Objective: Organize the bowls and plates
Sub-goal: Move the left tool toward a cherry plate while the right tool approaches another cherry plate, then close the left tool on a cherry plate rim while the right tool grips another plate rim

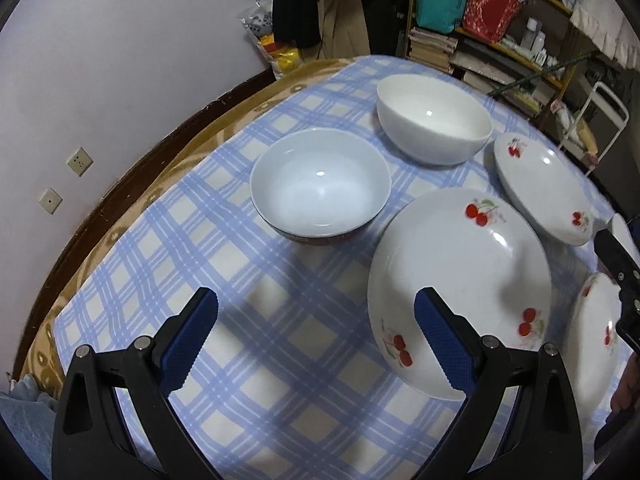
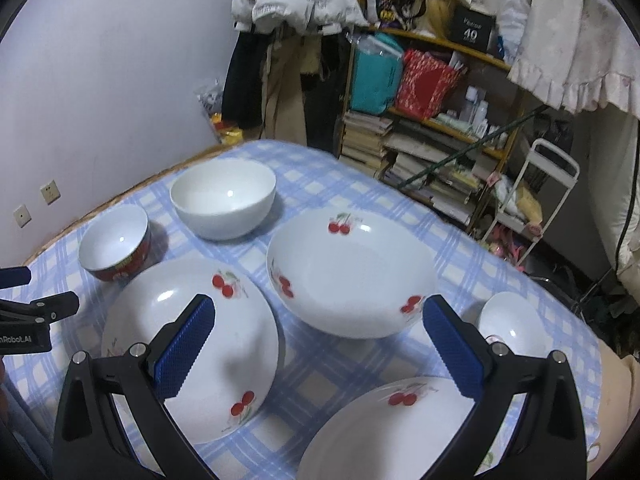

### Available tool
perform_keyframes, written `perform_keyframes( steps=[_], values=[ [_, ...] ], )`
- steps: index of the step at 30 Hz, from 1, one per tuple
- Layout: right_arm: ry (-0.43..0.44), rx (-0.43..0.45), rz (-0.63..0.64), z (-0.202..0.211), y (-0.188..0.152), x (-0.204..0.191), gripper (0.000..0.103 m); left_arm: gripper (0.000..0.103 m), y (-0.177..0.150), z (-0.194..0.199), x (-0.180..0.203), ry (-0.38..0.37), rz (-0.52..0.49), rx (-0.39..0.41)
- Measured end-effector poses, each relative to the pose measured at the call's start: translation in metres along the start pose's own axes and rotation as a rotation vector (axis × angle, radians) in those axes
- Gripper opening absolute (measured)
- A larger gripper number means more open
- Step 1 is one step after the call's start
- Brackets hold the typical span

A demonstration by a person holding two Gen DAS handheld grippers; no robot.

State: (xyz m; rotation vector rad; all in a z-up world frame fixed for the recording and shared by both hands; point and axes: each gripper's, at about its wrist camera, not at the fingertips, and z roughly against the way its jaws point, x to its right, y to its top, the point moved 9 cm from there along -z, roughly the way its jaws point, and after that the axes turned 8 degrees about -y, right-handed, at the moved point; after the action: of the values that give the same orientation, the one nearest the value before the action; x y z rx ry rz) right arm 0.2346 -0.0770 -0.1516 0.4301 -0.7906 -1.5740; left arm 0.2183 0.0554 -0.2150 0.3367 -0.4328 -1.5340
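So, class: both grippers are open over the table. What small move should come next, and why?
Probably lower the right gripper to grip the rim of the near cherry plate. Its fingers are open and empty, and the three cherry plates lie apart, unstacked, so one could go onto the cherry plate in the middle.

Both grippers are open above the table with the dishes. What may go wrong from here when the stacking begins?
1. The cherry plates lie close together, so an open right gripper coming down on one may knock its neighbour.
2. The glazed rims look smooth; a plate might slip from the left gripper when pinched at the edge.
3. The small white bowl sits near the table edge and could be pushed off.
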Motion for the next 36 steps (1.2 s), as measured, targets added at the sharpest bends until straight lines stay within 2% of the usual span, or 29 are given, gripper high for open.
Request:
perform_keyframes(
  steps=[2,7,10,12,16,21,27,29,31,32,34,36],
  values=[
    [0.012,-0.013,-0.003,-0.004,-0.003,-0.003,0.103,0.097,-0.004,-0.007,0.0,-0.012,0.019,-0.022],
    [0.069,-0.014,-0.001,-0.008,-0.005,-0.017,0.093,0.097,-0.009,-0.022,0.0,-0.049,0.041,-0.073],
    [0.097,-0.027,0.023,-0.011,-0.008,-0.027,0.091,0.097,-0.009,-0.028,0.003,-0.082,0.047,-0.085],
    [0.102,-0.047,0.029,-0.018,-0.011,-0.032,0.088,0.097,-0.01,-0.033,0.004,-0.075,0.038,-0.092],
    [0.106,-0.084,0.039,-0.031,-0.02,-0.035,0.071,0.097,-0.011,-0.04,0.007,-0.071,0.016,-0.102],
    [0.113,-0.129,0.028,-0.046,-0.028,-0.036,0.069,0.096,-0.009,-0.045,0.01,-0.073,-0.005,-0.092],
    [0.106,-0.19,0.031,-0.064,-0.039,-0.038,0.049,0.074,-0.012,-0.054,0.017,-0.118,-0.008,-0.106],
    [0.115,-0.195,0.029,-0.065,-0.039,-0.039,0.046,0.064,-0.015,-0.056,0.019,-0.124,-0.012,-0.111],
    [0.128,-0.208,0.029,-0.068,-0.041,-0.041,0.039,0.047,-0.018,-0.059,0.024,-0.142,-0.009,-0.124],
    [0.133,-0.215,0.027,-0.069,-0.042,-0.042,0.037,0.044,-0.02,-0.06,0.026,-0.15,-0.006,-0.132],
    [0.153,-0.239,0.015,-0.073,-0.046,-0.043,0.022,0.035,-0.024,-0.063,0.031,-0.166,-0.006,-0.144],
    [0.166,-0.267,0.0,-0.077,-0.05,-0.044,0.017,0.031,-0.025,-0.065,0.033,-0.167,-0.016,-0.141]
  ],
)
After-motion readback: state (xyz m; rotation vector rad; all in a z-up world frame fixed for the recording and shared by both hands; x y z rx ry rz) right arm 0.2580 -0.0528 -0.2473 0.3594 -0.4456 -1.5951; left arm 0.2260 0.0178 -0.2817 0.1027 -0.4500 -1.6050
